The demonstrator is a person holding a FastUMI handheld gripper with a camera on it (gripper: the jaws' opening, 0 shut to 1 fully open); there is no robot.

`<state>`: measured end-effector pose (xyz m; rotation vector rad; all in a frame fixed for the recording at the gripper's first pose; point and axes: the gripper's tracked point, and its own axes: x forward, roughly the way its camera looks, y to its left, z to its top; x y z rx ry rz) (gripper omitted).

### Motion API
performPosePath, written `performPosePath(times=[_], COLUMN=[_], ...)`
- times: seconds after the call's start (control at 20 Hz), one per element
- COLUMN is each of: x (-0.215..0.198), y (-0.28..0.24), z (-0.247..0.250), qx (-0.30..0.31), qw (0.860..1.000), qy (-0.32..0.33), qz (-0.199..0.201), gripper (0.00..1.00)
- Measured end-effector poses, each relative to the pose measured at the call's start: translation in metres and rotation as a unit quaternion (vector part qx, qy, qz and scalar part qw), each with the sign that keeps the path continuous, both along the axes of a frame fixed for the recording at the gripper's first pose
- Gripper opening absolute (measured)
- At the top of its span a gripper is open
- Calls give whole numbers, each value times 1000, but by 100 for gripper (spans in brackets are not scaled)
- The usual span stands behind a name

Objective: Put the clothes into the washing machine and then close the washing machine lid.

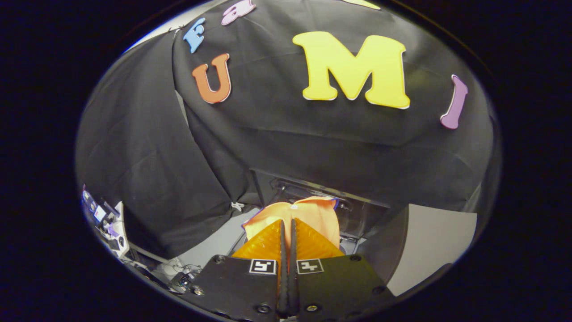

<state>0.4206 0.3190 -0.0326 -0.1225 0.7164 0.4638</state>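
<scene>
Orange fabric, soft and creased with a thin blue hem, hangs pinched in the gripper (288, 222): the two fingers are pressed together with only a narrow slit between them, and the garment (313, 214) bulges out just ahead of their tips and to either side. The finger bases carry flat dark plates with square printed markers and screw heads.

Just beyond the garment stands the washing machine (357, 214), a dark, hard-edged box with a raised glossy lid (308, 190) whose straight upper edge runs left to right; the cloth covers most of the opening, so its interior cannot be judged. Pale flat surface lies open to the left and right of the machine. Draped black cloth wall (178, 156) closes the far side. At near left, a clutter of cables and small devices (107, 223) sits well apart.
</scene>
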Motion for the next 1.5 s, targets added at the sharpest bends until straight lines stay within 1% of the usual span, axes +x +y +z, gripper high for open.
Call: performPosePath(times=[0.4,1.1,1.35,1.5], x=[21,45,50,52], y=[16,19,20,22], z=[-54,-159,-185,-199], qx=[-4,-34,-45,-41], qw=[999,994,993,992], qy=[40,97,107,113], qz=[-6,-28,-35,-35], gripper=[4,4,4,4])
